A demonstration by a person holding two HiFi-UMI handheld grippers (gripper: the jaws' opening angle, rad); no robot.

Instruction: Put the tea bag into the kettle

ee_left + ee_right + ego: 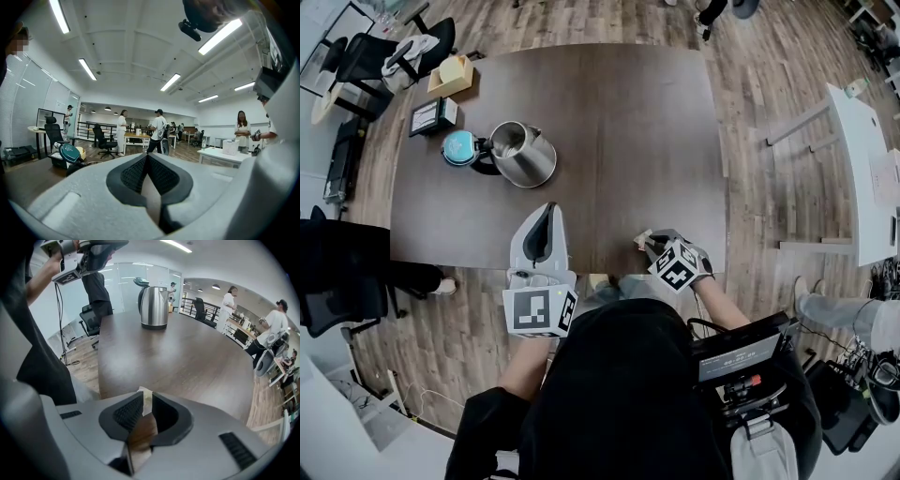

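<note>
A steel kettle (pixel 523 155) stands on the dark brown table (pixel 628 122) at the left, its teal lid (pixel 459 148) swung open. In the right gripper view the kettle (pixel 154 308) stands far across the table. My right gripper (pixel 649 242) is at the table's front edge, shut on a small pale tea bag (pixel 145 398) pinched between its tips (pixel 144 401). The tea bag (pixel 642 239) pokes out to the left of that gripper. My left gripper (pixel 546 210) hovers over the front edge, pointing toward the kettle, shut and empty (pixel 147 158). The teal lid (pixel 70 153) shows low on the left.
A small wooden box (pixel 452 75) and a dark framed card (pixel 431 116) sit at the table's far left corner. Office chairs (pixel 366 56) stand to the left, a white desk (pixel 862 169) to the right. Several people stand in the room beyond.
</note>
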